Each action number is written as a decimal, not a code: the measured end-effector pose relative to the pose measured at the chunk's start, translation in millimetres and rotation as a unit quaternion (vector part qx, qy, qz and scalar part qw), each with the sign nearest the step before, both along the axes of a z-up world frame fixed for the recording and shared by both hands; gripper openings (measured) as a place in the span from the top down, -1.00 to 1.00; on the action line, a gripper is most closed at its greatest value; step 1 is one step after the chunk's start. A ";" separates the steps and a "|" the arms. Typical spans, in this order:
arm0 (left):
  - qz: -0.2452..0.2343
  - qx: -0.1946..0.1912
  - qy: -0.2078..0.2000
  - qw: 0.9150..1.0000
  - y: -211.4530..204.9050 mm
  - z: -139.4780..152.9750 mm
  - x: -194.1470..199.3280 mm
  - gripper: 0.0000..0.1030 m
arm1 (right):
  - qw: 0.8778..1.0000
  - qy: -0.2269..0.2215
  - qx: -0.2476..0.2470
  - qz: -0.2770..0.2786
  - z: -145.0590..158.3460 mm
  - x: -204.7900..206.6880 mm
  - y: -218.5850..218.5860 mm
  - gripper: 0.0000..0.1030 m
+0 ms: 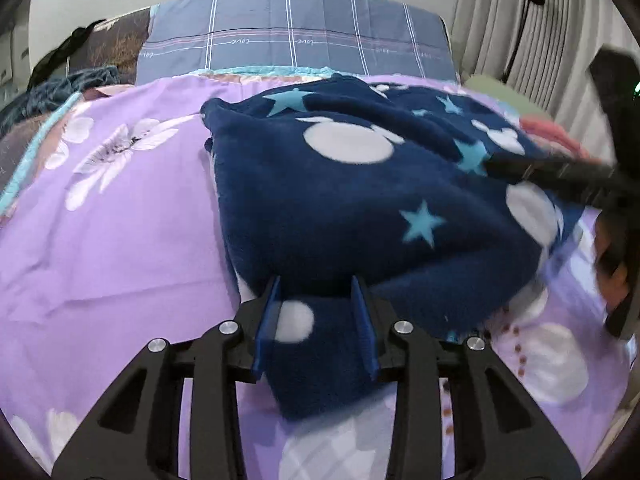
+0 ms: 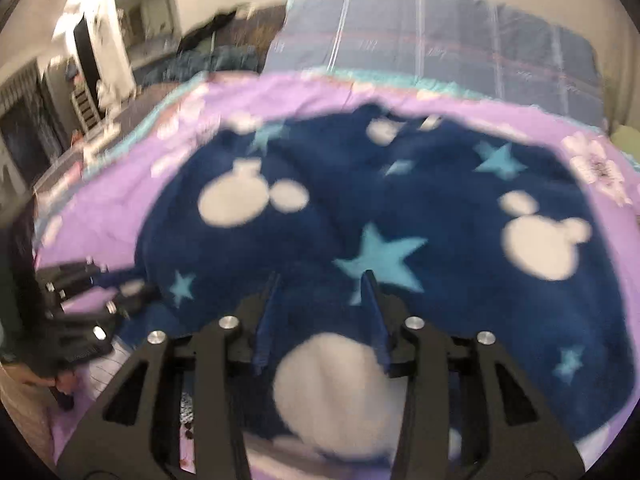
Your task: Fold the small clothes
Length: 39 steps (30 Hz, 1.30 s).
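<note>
Fleece garment (image 1: 352, 184) is lying bunched on the purple bedspread (image 1: 120, 240), a plaid pillow (image 1: 296, 40) sitting beyond. Left gripper (image 1: 316, 312) fingers are straddling its hem, released; right gripper (image 2: 320, 316) fingers likewise, while its blurred view alone is showing shelves (image 2: 86, 104)

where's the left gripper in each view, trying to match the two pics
Left wrist view: the left gripper fills the bottom centre, its blue fingers either side of a fold of the navy fleece garment.
Right wrist view: the left gripper shows small at the lower left edge, at the garment's left border; blurred, so its fingers are unclear.
Shared landmark: the grey checked pillow at the head of the bed.
</note>
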<state>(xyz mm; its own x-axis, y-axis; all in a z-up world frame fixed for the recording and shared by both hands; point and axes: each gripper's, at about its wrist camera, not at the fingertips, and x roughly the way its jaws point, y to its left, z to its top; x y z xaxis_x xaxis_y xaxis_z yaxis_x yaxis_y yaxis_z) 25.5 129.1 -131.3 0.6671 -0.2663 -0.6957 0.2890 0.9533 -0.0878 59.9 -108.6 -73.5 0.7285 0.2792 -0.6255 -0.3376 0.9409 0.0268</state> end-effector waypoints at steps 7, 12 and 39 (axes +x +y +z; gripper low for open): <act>0.014 -0.059 0.021 0.998 4.1 7.2 4.8 0.29 | 0.995 0.085 -0.006 -0.044 -51.0 4.4 -37.9 -0.27; -0.019 -0.122 -0.050 0.991 -3.9 54.9 3.2 0.27 | 0.994 0.079 0.050 -0.054 -15.2 -10.2 -37.7 -0.21; -0.013 -0.059 -0.022 0.998 -21.0 4.4 35.7 0.05 | 0.991 0.105 0.026 -0.083 20.2 101.5 -7.5 -0.26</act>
